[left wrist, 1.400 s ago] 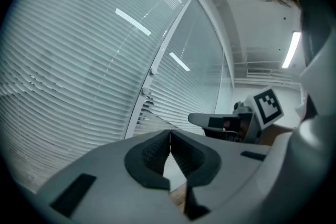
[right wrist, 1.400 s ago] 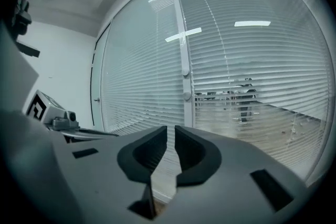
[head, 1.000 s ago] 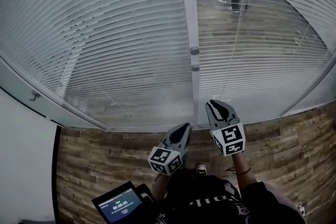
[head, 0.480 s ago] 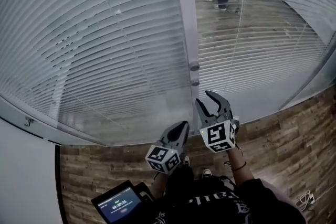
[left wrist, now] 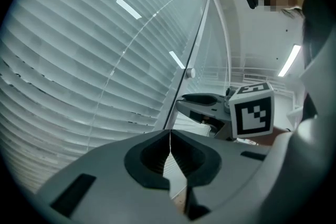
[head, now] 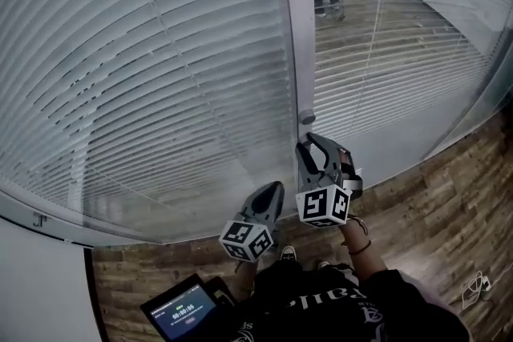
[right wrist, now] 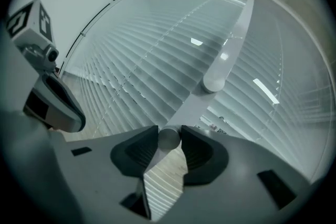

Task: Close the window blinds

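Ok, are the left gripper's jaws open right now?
No, the left gripper has its jaws pressed together along a thin seam, with nothing between them.

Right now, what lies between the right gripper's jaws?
The lower knob on the window post sits between the opening jaws of the right gripper, as the right gripper view shows.

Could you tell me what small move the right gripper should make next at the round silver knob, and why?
Probably close the right gripper on the lower round silver knob on the grey window frame: its jaws are opening with that knob between them, not yet gripped, and the white slatted blinds to the right let the room beyond show through.
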`<state>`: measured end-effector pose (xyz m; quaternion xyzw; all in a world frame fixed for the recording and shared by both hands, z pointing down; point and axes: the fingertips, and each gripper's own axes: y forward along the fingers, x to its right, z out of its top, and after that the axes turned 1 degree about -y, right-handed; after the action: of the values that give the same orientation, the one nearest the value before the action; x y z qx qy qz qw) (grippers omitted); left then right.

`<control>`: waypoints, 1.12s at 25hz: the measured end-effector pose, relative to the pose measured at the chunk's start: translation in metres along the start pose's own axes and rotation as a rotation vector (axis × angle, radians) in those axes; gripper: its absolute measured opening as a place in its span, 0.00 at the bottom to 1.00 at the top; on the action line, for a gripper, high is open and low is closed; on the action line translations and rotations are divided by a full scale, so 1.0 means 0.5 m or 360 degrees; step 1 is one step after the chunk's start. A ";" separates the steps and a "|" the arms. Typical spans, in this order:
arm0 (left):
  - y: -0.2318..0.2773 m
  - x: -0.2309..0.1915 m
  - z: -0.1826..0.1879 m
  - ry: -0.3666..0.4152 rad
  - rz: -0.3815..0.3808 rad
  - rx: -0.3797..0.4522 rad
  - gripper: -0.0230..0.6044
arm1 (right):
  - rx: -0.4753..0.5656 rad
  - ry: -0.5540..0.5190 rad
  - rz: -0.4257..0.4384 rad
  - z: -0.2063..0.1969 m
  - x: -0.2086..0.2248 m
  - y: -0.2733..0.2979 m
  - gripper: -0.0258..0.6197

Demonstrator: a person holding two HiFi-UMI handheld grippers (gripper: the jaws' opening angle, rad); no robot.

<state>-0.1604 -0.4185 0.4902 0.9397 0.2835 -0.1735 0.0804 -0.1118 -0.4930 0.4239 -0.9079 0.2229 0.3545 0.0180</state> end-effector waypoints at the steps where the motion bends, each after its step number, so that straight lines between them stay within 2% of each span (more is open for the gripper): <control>1: 0.000 -0.005 0.001 -0.0004 -0.0004 -0.0002 0.05 | 0.0014 0.0036 -0.0008 0.002 0.002 -0.002 0.27; 3: 0.000 -0.010 0.002 -0.0008 -0.0015 -0.0008 0.05 | 0.0028 0.0158 -0.0002 0.004 0.007 -0.006 0.26; 5: 0.004 -0.016 0.002 -0.0021 -0.0022 -0.0010 0.05 | 0.0041 0.0411 0.0006 0.001 0.016 -0.004 0.25; 7: 0.009 -0.026 -0.001 -0.0047 -0.0019 -0.0010 0.05 | 0.0086 0.0867 0.0035 -0.010 0.024 0.003 0.25; 10: 0.011 -0.032 -0.004 -0.0038 -0.0020 -0.0016 0.05 | 0.0162 0.1758 0.0150 -0.029 0.032 0.008 0.25; 12: 0.010 -0.022 -0.006 0.0001 -0.0035 -0.0029 0.05 | 0.0209 0.2251 0.0242 -0.034 0.035 0.006 0.25; 15: 0.020 -0.005 -0.014 -0.0018 -0.0061 -0.0038 0.05 | 0.0245 0.2796 0.0368 -0.045 0.040 0.006 0.25; 17: 0.021 0.000 -0.021 -0.0041 -0.0064 -0.0040 0.05 | 0.0248 0.3017 0.0419 -0.055 0.039 0.004 0.25; 18: 0.019 0.001 -0.023 -0.0043 -0.0062 -0.0042 0.05 | 0.0252 0.3017 0.0435 -0.054 0.039 0.003 0.25; 19: 0.017 0.001 -0.023 -0.0041 -0.0059 -0.0044 0.05 | 0.0261 0.2928 0.0445 -0.047 0.038 0.002 0.25; 20: 0.016 0.001 -0.022 -0.0041 -0.0055 -0.0045 0.05 | 0.0266 0.2750 0.0441 -0.037 0.038 0.001 0.25; 21: 0.016 0.001 -0.020 -0.0043 -0.0052 -0.0044 0.05 | 0.0253 0.2484 0.0413 -0.029 0.037 -0.001 0.25; 25: 0.021 0.001 -0.019 -0.0051 -0.0037 -0.0039 0.05 | 0.0032 0.1062 0.0212 -0.030 0.004 -0.018 0.25; 26: 0.022 0.000 -0.021 -0.0052 -0.0030 -0.0038 0.05 | -0.0014 0.0804 0.0178 -0.031 -0.005 -0.020 0.25; 28: 0.024 -0.002 -0.024 -0.0062 -0.0016 -0.0035 0.05 | -0.0061 0.0435 0.0098 -0.027 -0.008 -0.021 0.25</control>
<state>-0.1514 -0.4259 0.5023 0.9337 0.2886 -0.1890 0.0955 -0.1014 -0.4848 0.4354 -0.9407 0.2442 0.2320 -0.0408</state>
